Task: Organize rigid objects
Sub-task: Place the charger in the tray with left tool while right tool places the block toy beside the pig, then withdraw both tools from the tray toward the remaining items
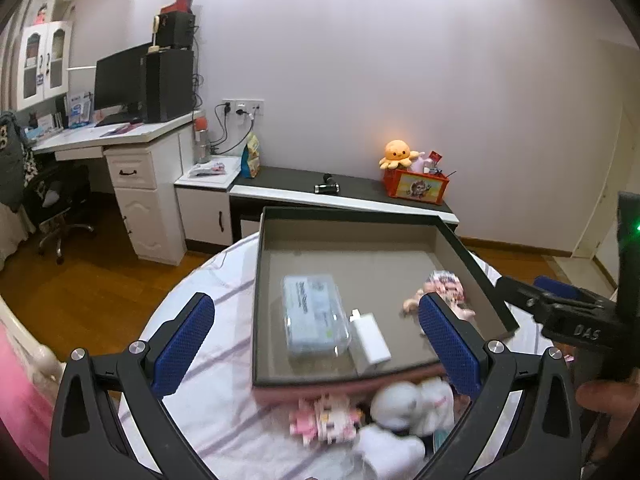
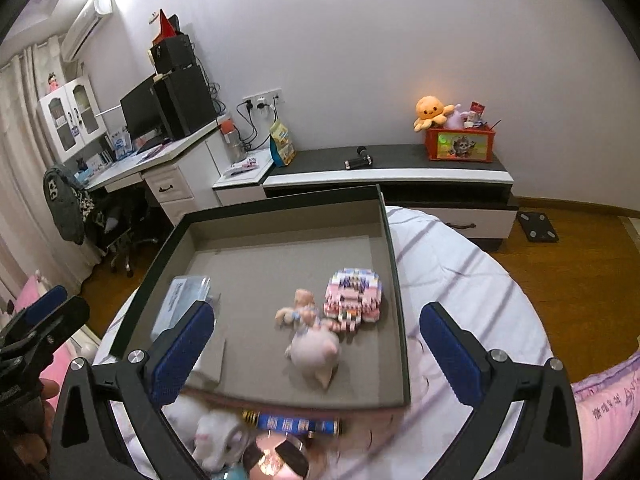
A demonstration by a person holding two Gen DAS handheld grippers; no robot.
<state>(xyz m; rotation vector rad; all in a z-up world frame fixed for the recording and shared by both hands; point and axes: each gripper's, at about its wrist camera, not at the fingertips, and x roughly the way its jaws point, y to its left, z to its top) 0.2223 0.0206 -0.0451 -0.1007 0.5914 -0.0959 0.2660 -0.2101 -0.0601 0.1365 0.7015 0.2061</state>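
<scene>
Both grippers have their jaws spread wide with nothing in them: left gripper (image 1: pixel 316 336) and right gripper (image 2: pixel 316 344) hover over the near edge of the grey tray (image 2: pixel 256 220), which sits on a round striped-cloth desk (image 2: pixel 460 280). Inside the tray: clear plastic case (image 1: pixel 314 314), white block (image 1: pixel 370 336), pink brick model (image 2: pixel 354 294), small figurine (image 2: pixel 312 340). Plush toys (image 1: pixel 404 404) lie just outside the near wall.

In your left wrist view the white plush toy (image 1: pixel 400 420) below the tray's (image 1: pixel 360 216) near wall is blurred and cut by the lower edge, while your gripper finger (image 1: pixel 448 340) hides part of the small doll (image 1: pixel 416 304).
</scene>
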